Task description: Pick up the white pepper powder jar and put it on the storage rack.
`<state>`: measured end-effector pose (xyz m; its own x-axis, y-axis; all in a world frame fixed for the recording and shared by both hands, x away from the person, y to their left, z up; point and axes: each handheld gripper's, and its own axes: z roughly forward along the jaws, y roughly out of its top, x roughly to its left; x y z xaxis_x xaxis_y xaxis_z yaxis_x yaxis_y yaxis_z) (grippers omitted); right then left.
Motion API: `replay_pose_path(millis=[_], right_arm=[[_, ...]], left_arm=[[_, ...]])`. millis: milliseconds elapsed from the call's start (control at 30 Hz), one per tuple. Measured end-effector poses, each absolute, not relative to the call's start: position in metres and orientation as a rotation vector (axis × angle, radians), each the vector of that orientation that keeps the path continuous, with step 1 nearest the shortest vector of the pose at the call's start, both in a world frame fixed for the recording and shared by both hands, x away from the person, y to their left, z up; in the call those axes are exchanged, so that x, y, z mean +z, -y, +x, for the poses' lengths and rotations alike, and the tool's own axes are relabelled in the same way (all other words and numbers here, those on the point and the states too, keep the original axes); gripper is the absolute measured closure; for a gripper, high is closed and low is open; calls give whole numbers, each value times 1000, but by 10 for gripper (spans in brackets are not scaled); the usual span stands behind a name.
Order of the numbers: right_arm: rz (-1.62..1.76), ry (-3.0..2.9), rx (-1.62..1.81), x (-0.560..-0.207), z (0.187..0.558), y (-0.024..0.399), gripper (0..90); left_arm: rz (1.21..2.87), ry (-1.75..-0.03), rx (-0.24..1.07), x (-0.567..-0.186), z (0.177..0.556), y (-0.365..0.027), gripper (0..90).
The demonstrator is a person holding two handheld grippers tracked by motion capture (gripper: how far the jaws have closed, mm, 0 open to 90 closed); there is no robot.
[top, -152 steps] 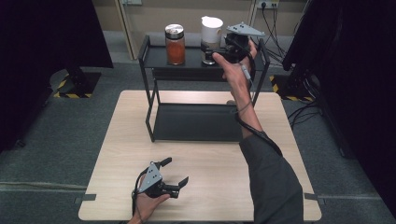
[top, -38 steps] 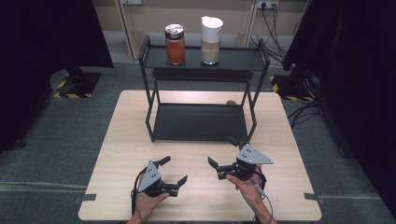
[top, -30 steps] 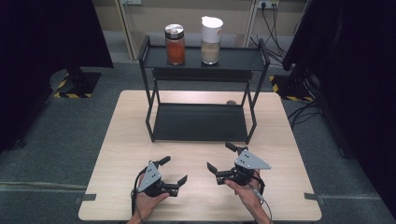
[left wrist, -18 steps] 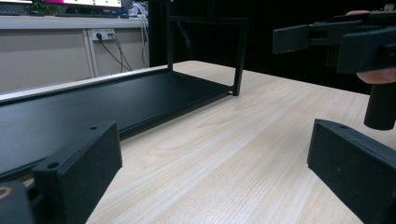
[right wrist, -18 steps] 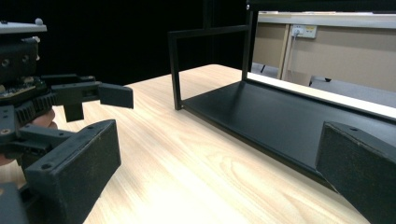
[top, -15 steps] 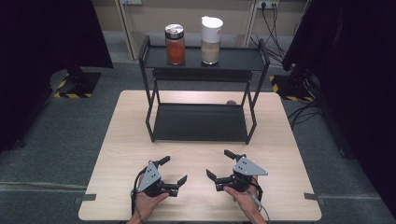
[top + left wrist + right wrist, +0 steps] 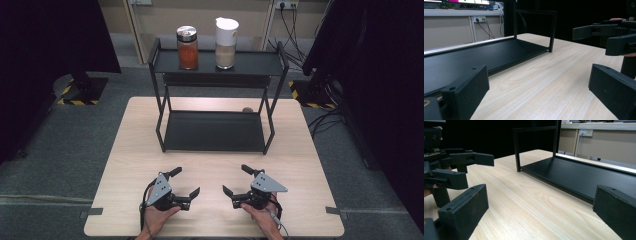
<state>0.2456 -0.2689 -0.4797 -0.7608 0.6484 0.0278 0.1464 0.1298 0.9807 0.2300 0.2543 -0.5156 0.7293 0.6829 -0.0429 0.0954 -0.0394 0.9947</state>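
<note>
I rest my left gripper [image 7: 183, 182] and right gripper [image 7: 239, 180], jaws spread and empty, low on the table [image 7: 130, 150], best kept level and apart.

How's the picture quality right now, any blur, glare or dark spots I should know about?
High view: even light, sharp table, both jars readable, dark curtains at the sides. Left gripper view: the near tongs loom large and soft, shelf tray crisp with mild sheen. Right gripper view: same closeness blur, black background beyond the rack.
</note>
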Motion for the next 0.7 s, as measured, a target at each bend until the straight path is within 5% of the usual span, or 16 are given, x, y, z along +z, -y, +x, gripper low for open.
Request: replay_pose_path(millis=[700], right_arm=[[772, -2014, 1666, -483, 247, 271, 4]], left_arm=[[1562, -654, 531, -516, 230, -254, 24]])
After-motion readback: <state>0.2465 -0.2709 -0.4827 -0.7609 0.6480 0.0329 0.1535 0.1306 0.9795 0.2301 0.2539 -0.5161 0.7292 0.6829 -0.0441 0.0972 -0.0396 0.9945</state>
